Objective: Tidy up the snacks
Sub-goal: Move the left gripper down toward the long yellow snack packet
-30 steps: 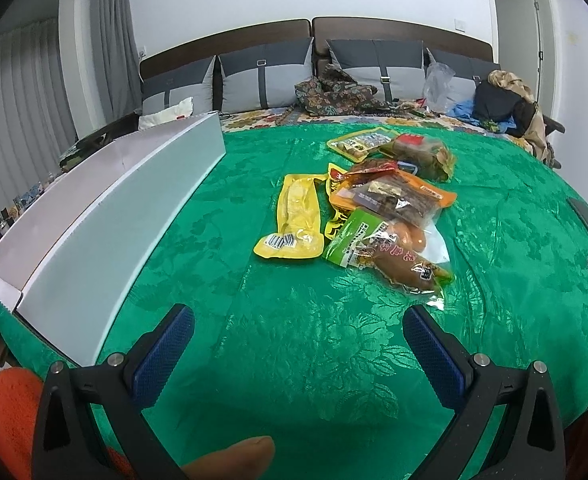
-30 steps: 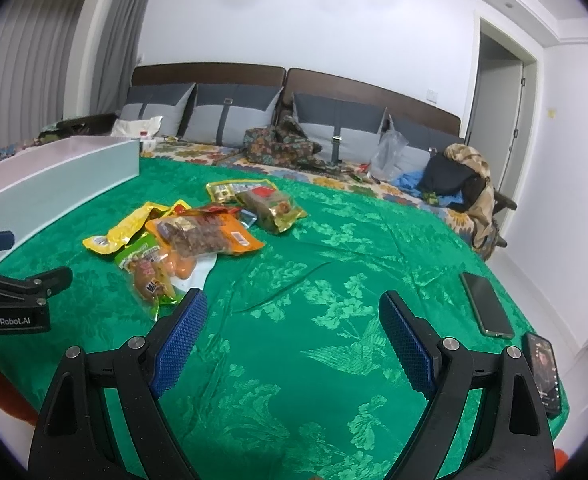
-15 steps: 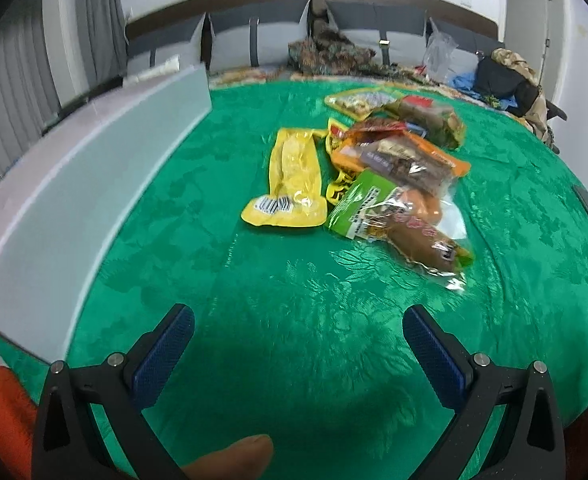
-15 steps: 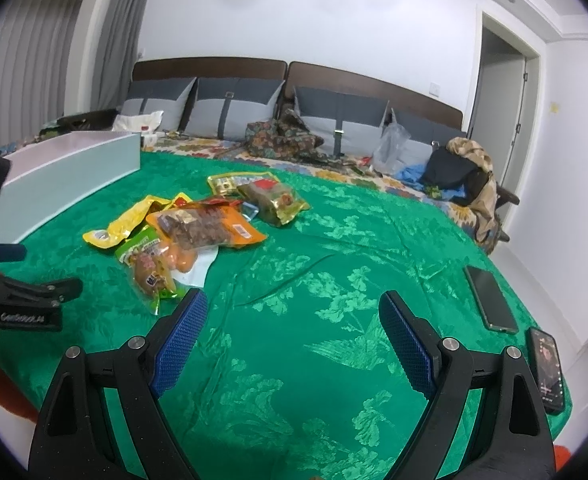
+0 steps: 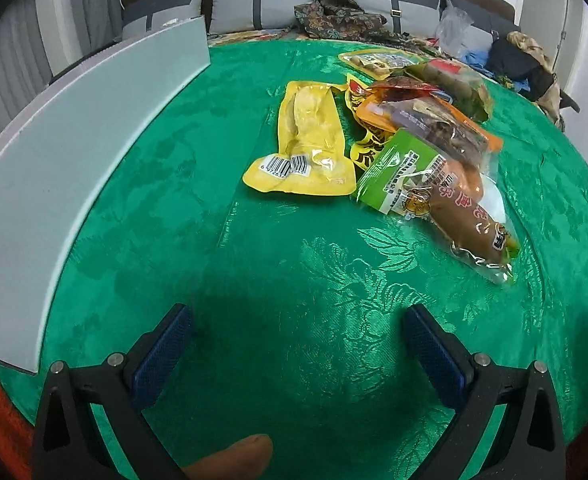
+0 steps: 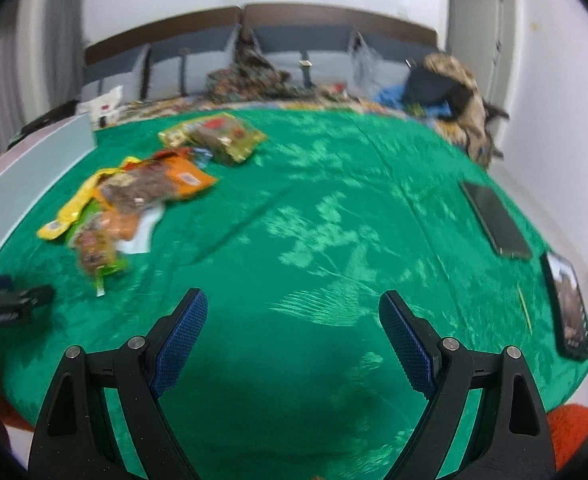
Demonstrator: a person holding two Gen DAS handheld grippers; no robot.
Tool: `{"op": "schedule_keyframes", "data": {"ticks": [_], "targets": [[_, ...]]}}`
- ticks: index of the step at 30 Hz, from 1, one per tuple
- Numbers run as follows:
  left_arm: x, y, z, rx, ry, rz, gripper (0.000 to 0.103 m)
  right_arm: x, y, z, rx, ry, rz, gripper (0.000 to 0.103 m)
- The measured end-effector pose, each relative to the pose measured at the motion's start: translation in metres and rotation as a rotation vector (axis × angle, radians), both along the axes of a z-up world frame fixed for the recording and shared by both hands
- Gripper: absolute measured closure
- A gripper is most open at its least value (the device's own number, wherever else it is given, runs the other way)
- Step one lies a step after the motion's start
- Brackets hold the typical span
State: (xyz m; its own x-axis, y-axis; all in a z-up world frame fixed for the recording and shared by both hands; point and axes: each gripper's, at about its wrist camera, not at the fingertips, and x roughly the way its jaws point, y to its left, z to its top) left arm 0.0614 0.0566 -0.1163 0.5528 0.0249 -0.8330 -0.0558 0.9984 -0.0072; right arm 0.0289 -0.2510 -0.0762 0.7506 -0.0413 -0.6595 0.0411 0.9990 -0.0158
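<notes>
Snacks [image 6: 133, 200] blurred, box [image 5: 53, 160] cut off; left claw [image 5: 294, 344] empty

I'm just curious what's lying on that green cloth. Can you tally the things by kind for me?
Snack packets: 6 (yellow packet, yellow-and-red packet, green-labelled packet, orange packet, gold-green packet, far flat packet)
Phones: 2 (dark phone, phone with lit screen)
Long grey box: 1
Total: 9
</notes>
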Motion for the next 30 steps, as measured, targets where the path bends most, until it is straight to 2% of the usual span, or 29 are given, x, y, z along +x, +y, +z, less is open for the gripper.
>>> {"op": "schedule_keyframes", "data": {"ticks": [9,16,21,30], "targets": [[-0.001,-0.001,-0.001,0.002,0.000,0.002,0.000,0.058,-0.049,-0.021,-0.019,0.138,-0.086,0.013],[0.002,0.000,0.000,0.001,0.011,0.002,0.000,0.087,-0.063,-0.033,-0.016,0.188,-0.099,0.013],[0.004,0.000,0.000,0.001,0.021,0.007,0.000,0.102,-0.072,-0.034,0.037,0.198,-0.105,0.012],[0.009,0.001,0.000,-0.002,0.028,-0.008,0.000,0.105,-0.074,-0.034,0.044,0.199,-0.106,0.011]]}}
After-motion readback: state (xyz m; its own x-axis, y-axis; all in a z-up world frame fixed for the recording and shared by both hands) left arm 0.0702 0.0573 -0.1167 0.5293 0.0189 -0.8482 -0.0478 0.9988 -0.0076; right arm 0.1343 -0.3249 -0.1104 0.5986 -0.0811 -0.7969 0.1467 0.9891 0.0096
